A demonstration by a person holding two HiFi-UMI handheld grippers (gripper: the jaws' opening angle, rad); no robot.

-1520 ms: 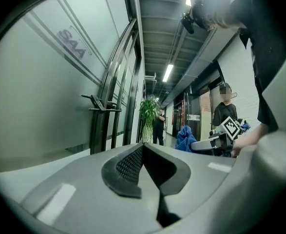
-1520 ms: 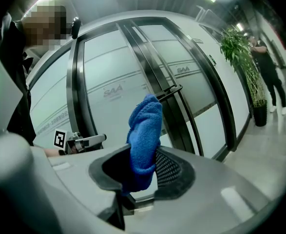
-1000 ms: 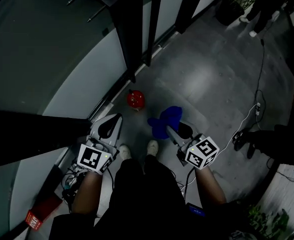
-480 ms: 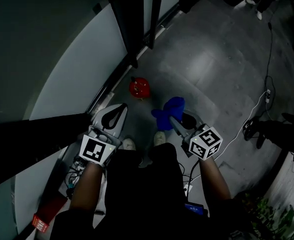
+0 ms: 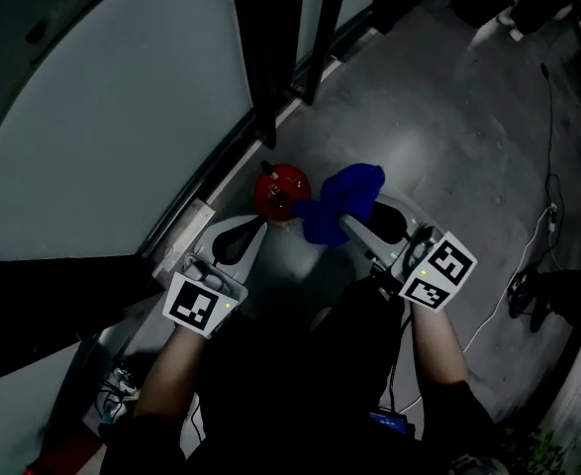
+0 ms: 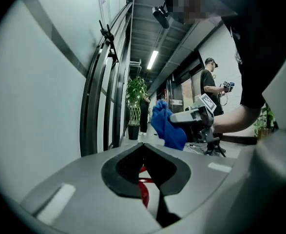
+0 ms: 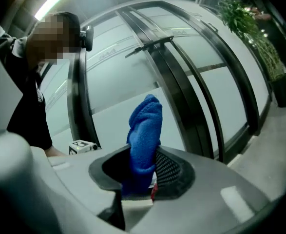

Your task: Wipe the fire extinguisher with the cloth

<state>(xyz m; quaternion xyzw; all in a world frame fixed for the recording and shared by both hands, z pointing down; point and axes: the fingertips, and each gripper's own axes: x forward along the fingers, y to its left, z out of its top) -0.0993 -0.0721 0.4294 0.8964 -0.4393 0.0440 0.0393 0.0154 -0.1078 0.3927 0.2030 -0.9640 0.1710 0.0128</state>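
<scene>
The right gripper [image 5: 349, 224] clamps the blue cloth [image 5: 341, 199] near the fire extinguisher [image 5: 278, 188]; left gripper [image 6: 143, 146] fingers together.

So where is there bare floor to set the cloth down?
Open grey floor lies beyond the fire extinguisher, out to the cable. It is crowded at the base of the glass wall: the extinguisher, the cloth clamped in the right hand-held gripper, and the left hand-held gripper beside them.

Grey concrete floor [image 5: 448, 137] beneath you, frosted glass wall [image 5: 122, 156] on your left, dark upright frames [image 5: 270, 57] ahead of you, thin cable [image 5: 551, 211] trailing at your right, potted plant [image 6: 134, 99] down the corridor, 1 person [image 6: 209, 89] standing beyond, ceiling light strip [image 6: 152, 60] overhead.
</scene>
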